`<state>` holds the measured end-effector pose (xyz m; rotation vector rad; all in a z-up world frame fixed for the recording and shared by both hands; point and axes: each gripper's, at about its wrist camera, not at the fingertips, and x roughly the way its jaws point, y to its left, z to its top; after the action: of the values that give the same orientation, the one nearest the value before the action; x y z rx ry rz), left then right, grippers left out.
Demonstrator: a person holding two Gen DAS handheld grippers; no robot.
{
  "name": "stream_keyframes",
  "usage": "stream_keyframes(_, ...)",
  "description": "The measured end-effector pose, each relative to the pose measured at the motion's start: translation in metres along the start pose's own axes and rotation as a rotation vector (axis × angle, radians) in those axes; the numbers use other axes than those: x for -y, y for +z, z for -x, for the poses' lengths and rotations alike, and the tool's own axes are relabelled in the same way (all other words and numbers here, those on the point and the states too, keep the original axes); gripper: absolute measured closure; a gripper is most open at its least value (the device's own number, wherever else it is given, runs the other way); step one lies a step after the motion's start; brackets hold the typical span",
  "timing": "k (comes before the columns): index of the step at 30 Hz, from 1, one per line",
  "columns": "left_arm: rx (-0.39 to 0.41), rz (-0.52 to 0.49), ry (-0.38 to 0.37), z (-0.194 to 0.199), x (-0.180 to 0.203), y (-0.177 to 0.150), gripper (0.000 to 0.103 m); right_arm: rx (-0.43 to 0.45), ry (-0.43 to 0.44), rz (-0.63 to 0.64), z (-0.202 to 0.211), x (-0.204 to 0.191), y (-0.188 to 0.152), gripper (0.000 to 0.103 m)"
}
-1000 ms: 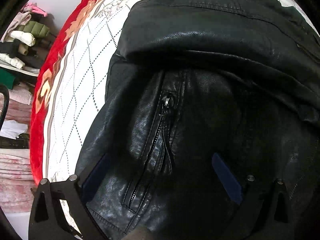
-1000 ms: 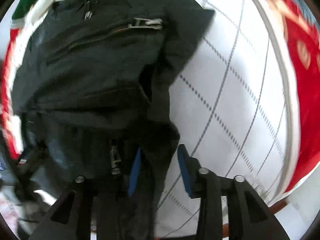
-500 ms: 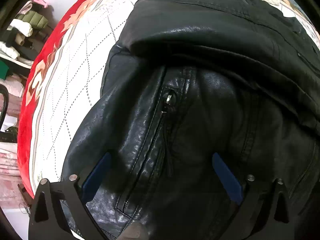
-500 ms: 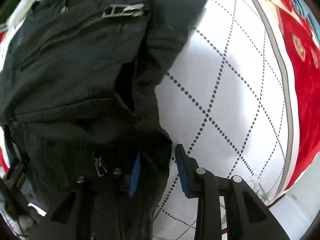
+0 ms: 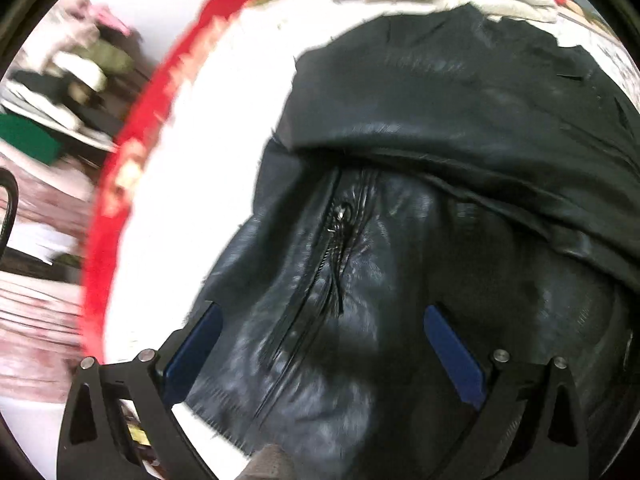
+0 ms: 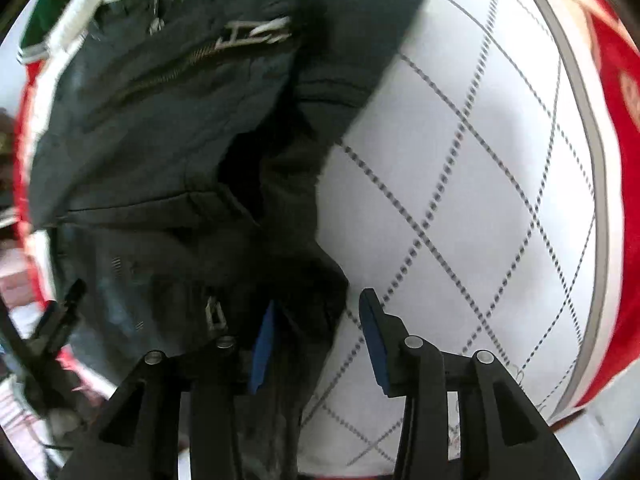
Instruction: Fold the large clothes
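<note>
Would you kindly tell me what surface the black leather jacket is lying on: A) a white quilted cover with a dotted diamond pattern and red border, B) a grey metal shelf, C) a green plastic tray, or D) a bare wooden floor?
A: the black leather jacket rests on the white quilted cover, whose dotted diamond lines and red border show in the right wrist view.

Both views are bright but motion-blurred, worst toward the rims, where the fisheye bends everything. The white quilt [image 5: 224, 148] blows out to glare in the left view. The black leather jacket [image 5: 440, 152] carries soft sheen; a dark shadow pools on it near the lens.
</note>
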<state>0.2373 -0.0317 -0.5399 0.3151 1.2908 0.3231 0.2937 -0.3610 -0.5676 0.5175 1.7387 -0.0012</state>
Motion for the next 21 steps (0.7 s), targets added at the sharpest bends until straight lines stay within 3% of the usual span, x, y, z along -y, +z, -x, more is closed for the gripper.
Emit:
stream_keyframes(3, 0.037, -0.049, 0.124, 0.049, 0.032, -0.020, 0.000, -0.023, 0.027, 0.029, 0.026, 0.029, 0.002, 0.048)
stream_keyframes(8, 0.008, -0.186, 0.218, 0.104, 0.106, -0.070, 0.000, -0.047, 0.031, 0.067, 0.061, 0.086, 0.010, 0.041)
stream_keyframes(12, -0.050, -0.270, 0.147, 0.125, 0.161, -0.104, 0.000, -0.031, 0.016, 0.059, 0.076, 0.133, 0.015, 0.041)
stream_keyframes(15, -0.080, -0.332, 0.120, 0.130, 0.204, -0.124, 0.000, -0.027, 0.011, 0.027, 0.086, 0.158, 0.015, 0.041)
stream_keyframes(18, -0.106, -0.411, 0.208, 0.112, 0.244, -0.144, 0.000, -0.026, 0.002, 0.006, 0.092, 0.186, 0.023, 0.041)
stream_keyframes(21, -0.144, -0.405, 0.273, 0.081, 0.255, -0.141, 0.000, -0.028, -0.002, -0.015, 0.090, 0.200, 0.029, 0.041)
